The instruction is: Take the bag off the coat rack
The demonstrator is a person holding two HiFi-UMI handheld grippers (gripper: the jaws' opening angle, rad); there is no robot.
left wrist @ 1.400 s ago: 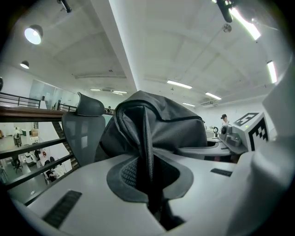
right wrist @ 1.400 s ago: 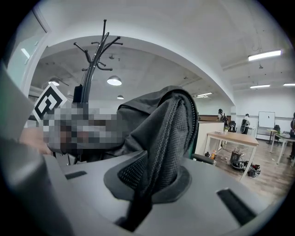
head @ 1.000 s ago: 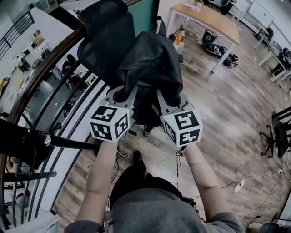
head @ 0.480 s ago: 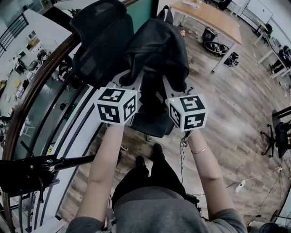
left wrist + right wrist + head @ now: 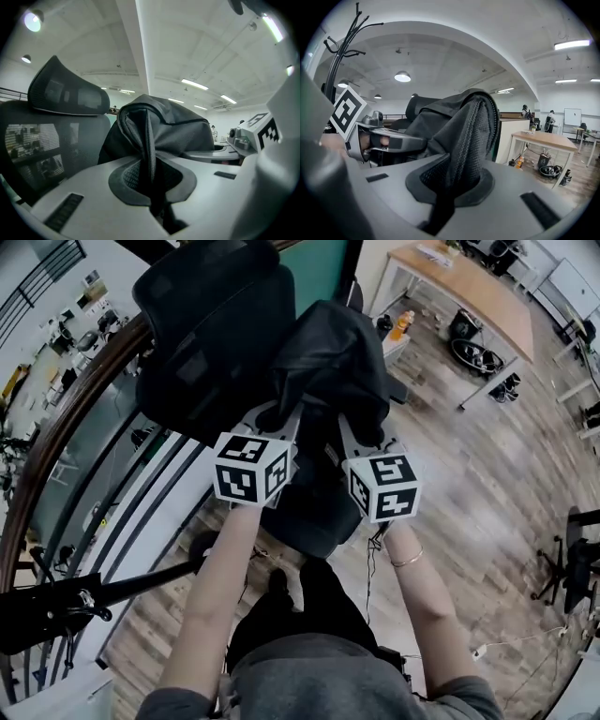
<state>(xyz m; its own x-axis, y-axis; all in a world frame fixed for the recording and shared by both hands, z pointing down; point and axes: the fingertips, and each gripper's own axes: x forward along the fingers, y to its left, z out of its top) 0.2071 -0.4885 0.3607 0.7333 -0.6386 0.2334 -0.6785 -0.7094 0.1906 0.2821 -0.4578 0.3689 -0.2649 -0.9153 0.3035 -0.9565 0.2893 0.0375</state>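
Left gripper [image 5: 279, 418] is clamped on a strap [image 5: 149, 140] of the black backpack [image 5: 333, 362]. Right gripper [image 5: 354, 432] is clamped on its mesh strap [image 5: 471, 140]; an office chair [image 5: 211, 324] stands just beside

I find no word, number or brand name that I can read. The only printed marks are black-and-white square patterns on the cube [image 5: 251, 468] of my left gripper [image 5: 281, 416] and on the cube [image 5: 384, 486] of my right gripper [image 5: 356, 432]. They are code shapes, not letters. The far whiteboard [image 5: 571, 116] is too small to read.
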